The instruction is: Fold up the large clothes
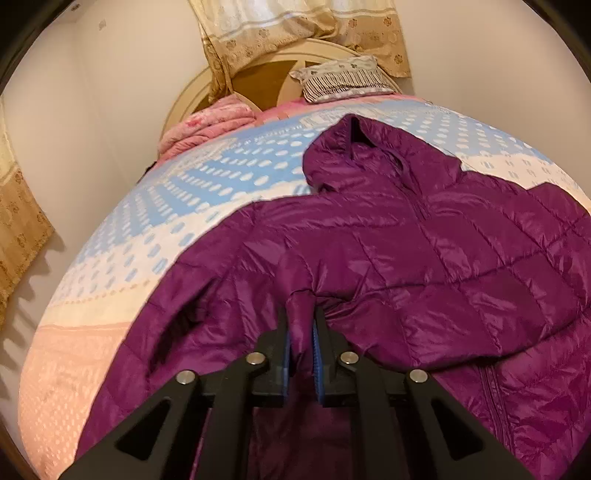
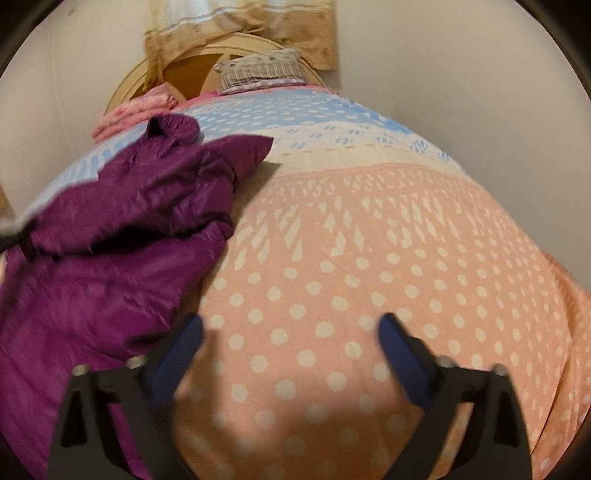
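Note:
A shiny purple quilted hooded jacket (image 1: pixel 424 251) lies spread on the bed, hood toward the headboard. My left gripper (image 1: pixel 301 321) is shut on a fold of the jacket's sleeve, held over the jacket's body. In the right wrist view the jacket (image 2: pixel 122 236) lies bunched at the left. My right gripper (image 2: pixel 290 328) is open and empty above the pink dotted bedspread (image 2: pixel 369 258), just right of the jacket's edge. Its left finger (image 2: pixel 184 343) is next to the jacket hem.
The bed carries a blue, cream and pink dotted bedspread (image 1: pixel 166 206). A folded pink blanket (image 1: pixel 207 125) and a striped pillow (image 1: pixel 343 79) lie by the round headboard (image 1: pixel 258 74). Beige curtains (image 1: pixel 303 33) hang behind. White walls flank the bed.

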Action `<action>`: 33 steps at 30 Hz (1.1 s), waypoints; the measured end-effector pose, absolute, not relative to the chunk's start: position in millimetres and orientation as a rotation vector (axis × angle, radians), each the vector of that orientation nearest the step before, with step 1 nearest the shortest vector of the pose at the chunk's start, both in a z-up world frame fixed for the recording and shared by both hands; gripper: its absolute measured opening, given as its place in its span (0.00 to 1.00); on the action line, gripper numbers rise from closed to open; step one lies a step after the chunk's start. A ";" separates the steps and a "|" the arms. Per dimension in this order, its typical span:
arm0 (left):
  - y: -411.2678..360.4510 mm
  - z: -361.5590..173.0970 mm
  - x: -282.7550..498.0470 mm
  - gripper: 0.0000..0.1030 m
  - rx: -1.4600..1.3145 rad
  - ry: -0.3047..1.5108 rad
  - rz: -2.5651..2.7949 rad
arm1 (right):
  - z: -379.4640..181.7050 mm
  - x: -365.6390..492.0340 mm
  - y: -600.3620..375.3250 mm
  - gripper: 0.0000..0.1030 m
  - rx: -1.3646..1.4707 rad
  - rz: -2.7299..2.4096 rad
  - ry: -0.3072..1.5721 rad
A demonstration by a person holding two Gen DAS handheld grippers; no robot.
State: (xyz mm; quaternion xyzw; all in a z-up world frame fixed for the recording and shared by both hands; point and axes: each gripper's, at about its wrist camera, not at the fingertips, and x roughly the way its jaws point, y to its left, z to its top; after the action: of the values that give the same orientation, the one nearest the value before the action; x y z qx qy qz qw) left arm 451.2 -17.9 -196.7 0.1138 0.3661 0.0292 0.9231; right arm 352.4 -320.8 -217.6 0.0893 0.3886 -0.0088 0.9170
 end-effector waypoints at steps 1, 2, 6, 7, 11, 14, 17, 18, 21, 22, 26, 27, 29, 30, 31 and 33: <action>-19.7 -199.3 450.6 0.11 0.240 0.752 0.056 | -210.0 357.6 -319.0 0.71 0.197 -0.005 0.802; -21.7 -201.2 450.2 0.14 0.244 0.753 0.055 | -201.4 365.0 -313.4 0.66 0.184 0.005 0.798; -30.0 -207.2 452.5 0.37 0.238 0.774 0.057 | -179.2 406.2 -286.2 0.57 0.129 0.072 0.767; -30.5 -208.3 453.0 0.46 0.230 0.775 0.064 | -178.2 418.4 -281.3 0.57 0.139 0.096 0.765; -20.2 -216.2 454.3 0.63 0.165 0.789 0.072 | -191.3 458.7 -257.7 0.57 0.121 0.159 0.782; -7.6 -221.4 455.0 0.64 0.093 0.809 0.052 | -213.6 473.3 -249.4 0.52 0.082 0.157 0.846; 6.5 -225.4 452.7 0.69 -0.010 0.819 0.046 | -230.6 472.8 -253.0 0.50 0.053 0.132 0.870; 8.0 -226.7 451.8 0.70 -0.027 0.821 0.046 | -234.4 472.0 -256.5 0.50 0.054 0.126 0.870; 3.8 -228.3 445.8 0.71 -0.044 0.817 0.078 | -236.7 471.4 -262.8 0.50 0.071 0.119 0.875; -1.2 -228.3 444.3 0.72 -0.025 0.815 0.095 | -236.6 473.6 -260.9 0.50 0.053 0.113 0.876; -13.2 -229.5 444.9 0.75 0.044 0.810 0.143 | -239.0 482.0 -253.6 0.50 -0.003 0.100 0.878; -13.4 -230.2 446.2 0.75 0.044 0.814 0.143 | -238.2 482.8 -253.9 0.50 -0.004 0.099 0.883; -9.2 -231.2 448.5 0.76 0.025 0.827 0.129 | -232.7 481.0 -254.1 0.49 -0.009 0.087 0.895; -6.2 -230.9 448.5 0.76 0.014 0.829 0.123 | -227.3 477.7 -254.8 0.51 -0.001 0.076 0.897; -3.6 -230.5 449.0 0.76 -0.002 0.831 0.116 | -221.0 473.4 -255.6 0.52 0.012 0.063 0.894; 0.0 -227.8 446.3 0.76 -0.027 0.816 0.114 | -203.6 460.4 -253.6 0.58 0.033 0.058 0.862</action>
State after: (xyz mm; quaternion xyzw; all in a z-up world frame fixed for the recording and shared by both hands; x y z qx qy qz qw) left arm 446.3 0.0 -227.8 -0.0129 0.3963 0.0554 0.9163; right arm 460.4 -253.6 -203.6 0.0158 0.4175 0.0280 0.9081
